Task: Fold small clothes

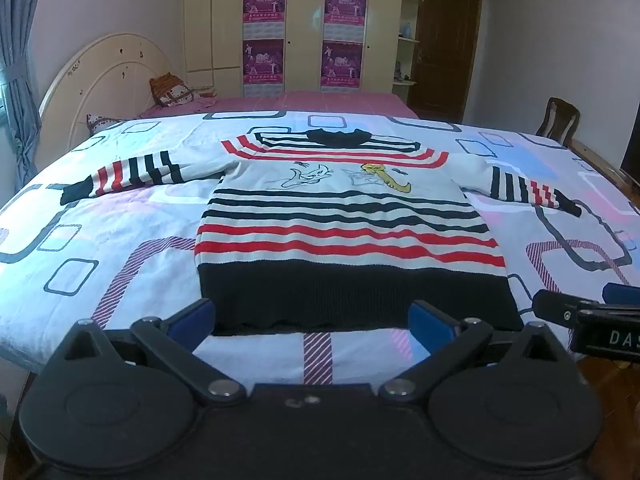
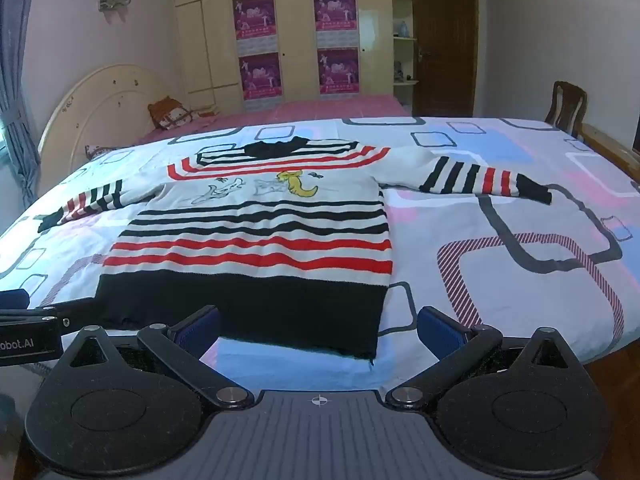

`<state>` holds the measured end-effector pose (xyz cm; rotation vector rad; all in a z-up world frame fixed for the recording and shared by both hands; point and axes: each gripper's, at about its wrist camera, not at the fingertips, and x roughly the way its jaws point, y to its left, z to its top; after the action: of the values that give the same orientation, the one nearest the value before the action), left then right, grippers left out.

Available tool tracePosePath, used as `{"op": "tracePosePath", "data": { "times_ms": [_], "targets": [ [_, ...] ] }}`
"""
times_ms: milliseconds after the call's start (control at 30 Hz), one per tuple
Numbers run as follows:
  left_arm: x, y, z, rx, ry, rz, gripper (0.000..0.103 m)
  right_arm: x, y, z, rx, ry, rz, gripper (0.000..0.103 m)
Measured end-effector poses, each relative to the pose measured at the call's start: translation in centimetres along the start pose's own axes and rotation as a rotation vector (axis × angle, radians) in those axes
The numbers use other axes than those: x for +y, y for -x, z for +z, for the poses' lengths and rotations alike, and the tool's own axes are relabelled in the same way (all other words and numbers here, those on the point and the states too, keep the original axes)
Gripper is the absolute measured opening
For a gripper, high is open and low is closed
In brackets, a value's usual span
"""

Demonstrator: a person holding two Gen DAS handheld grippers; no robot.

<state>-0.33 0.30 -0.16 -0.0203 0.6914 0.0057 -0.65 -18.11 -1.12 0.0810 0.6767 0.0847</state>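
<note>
A small striped sweater (image 1: 348,216) lies flat, front up, on the bed (image 1: 120,216) w/ both sleeves spread out to the sides; collar at the far end, wide dark hem nearest the grippers; red & dark stripes across a white body, cartoon print on the chest. The bed carries a pale sheet w/ rounded-square outlines.

Left gripper (image 1: 314,322) sits low at the near edge of the bed, fingers (image 1: 430,326) spread wide apart, nothing between them but the hem's near edge and bare sheet; whether the blue pads touch the knit I can't tell. Right gripper (image 2: 318,328) is just beside it to the right, fingers (image 2: 438,326) likewise released and wide, facing the sweater's near right hem corner; its left finger overlaps the dark hem in view, the right one is over bare sheet.

Each gripper shows at the edge of the other's view, near the hem line.

Behind: a second bed w/ pink cover (image 2: 328,108), rounded headboard (image 1: 104,68), wardrobe (image 1: 304,28) w/ purple posters, brown door (image 2: 444,40), wooden chair (image 2: 566,106) at far right.
</note>
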Motion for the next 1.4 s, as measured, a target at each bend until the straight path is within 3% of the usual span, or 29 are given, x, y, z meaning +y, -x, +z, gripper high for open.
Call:
{"op": "tracePosePath", "data": {
  "times_ms": [1400],
  "targets": [
    [0.33,0.19,-0.23,0.001,0.010,0.004,0.103,-0.03,-0.23,0.43,0.000,0.007,0.003,0.103]
  ]
}}
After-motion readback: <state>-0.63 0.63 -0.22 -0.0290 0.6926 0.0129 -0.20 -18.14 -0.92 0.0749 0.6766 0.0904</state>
